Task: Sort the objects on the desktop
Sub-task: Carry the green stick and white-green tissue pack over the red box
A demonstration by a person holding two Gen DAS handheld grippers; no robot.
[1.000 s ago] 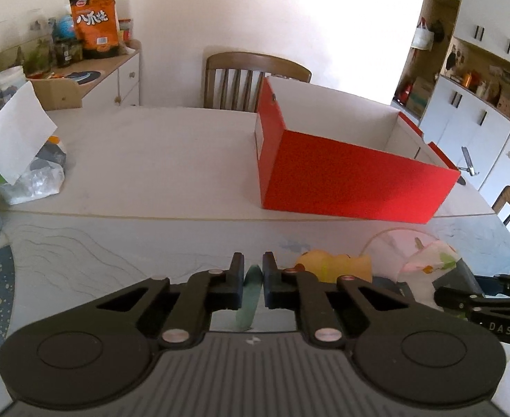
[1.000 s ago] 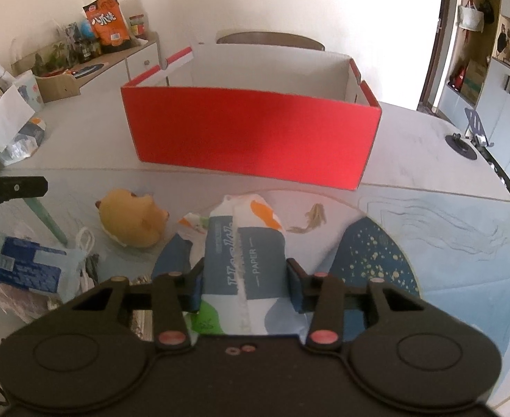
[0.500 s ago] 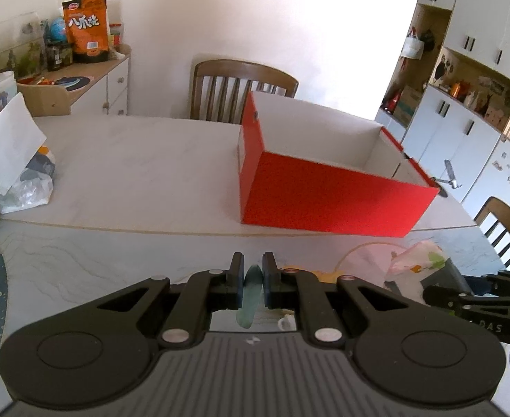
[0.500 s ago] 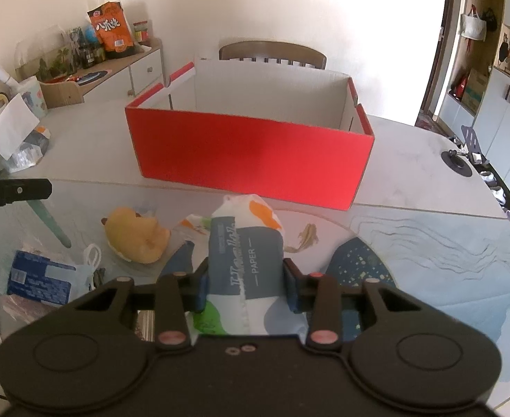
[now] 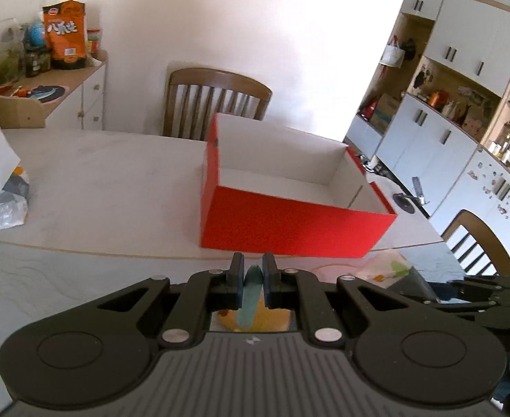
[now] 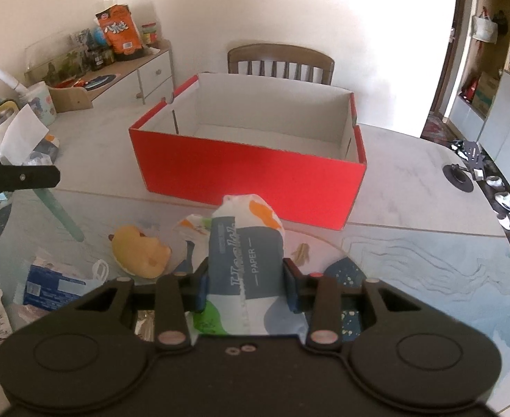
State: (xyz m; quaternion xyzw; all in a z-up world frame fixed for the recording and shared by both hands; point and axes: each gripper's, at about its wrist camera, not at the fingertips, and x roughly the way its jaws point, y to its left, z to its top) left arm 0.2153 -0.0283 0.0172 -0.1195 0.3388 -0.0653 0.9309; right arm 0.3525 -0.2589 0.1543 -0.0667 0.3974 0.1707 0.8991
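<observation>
Right claw [image 6: 244,279] is clamped on a tissue pack [image 6: 246,271] at lower centre of its view, gripped across its soft middle so the navy label and orange-and-green print poke forward, clear of the tabletop [image 6: 411,260]. Left claw [image 5: 253,274] is pinched almost fully closed on a slim teal stick [image 5: 249,295], which hangs down below the jaws. Beyond the pack, lower left, a yellow plush toy [image 6: 138,255] and blue packet [image 6: 48,285] lie waiting. Mid-frame sits the red box [image 6: 248,170], open, white-lined, apparently empty: likely where both loads go.
</observation>
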